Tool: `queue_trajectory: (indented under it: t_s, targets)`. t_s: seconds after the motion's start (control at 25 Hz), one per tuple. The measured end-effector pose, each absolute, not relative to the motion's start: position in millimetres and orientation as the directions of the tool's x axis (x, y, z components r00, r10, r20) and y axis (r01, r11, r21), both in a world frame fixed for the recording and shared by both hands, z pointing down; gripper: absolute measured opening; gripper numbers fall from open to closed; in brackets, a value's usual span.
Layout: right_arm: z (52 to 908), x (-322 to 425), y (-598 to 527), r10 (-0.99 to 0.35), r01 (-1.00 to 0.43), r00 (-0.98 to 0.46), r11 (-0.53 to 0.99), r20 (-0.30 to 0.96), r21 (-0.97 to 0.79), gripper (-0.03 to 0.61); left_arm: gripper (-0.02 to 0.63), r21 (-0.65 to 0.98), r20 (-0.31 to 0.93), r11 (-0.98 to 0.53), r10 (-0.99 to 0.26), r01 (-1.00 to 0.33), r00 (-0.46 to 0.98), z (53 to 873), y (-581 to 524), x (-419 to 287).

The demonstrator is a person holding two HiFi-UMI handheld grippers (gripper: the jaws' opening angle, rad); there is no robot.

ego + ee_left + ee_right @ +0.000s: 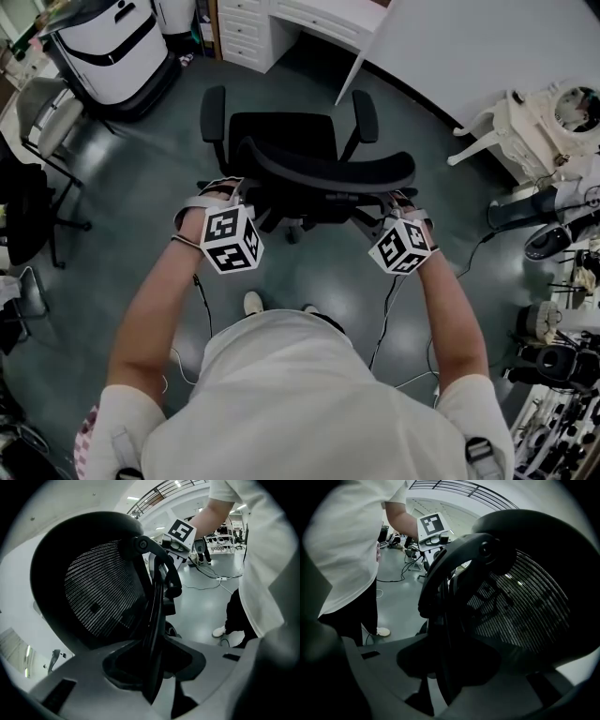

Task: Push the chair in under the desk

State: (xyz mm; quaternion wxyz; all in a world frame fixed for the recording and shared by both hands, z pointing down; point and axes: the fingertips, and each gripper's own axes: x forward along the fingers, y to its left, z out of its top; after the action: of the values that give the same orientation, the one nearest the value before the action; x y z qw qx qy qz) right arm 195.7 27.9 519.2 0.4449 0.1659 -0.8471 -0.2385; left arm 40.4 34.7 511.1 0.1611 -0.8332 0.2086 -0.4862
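Jaws of the left gripper point(158, 667) are pinching the left end of the chair point(281, 141) backrest, with the thin frame edge running straight down between them. The chair is sitting out on the floor point(141, 187), its seat facing the white desk point(328, 21), not tucked under it yet. Over on the right, the right gripper point(440, 670) is clamping the backrest's other end the same way, with the mesh bulging off to its right.
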Motion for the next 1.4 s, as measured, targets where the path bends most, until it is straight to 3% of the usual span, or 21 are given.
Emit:
queue_trajectory:
  t_s: [1.4]
  targets:
    - [514.1, 123.8, -92.8, -0.55, -0.137, -0.513, 0.81, 0.659, 0.57, 0.133, 0.16, -0.527, 0.705, -0.84, -0.518, -0.131, 0.485, 508.7, -105.4, -28.7]
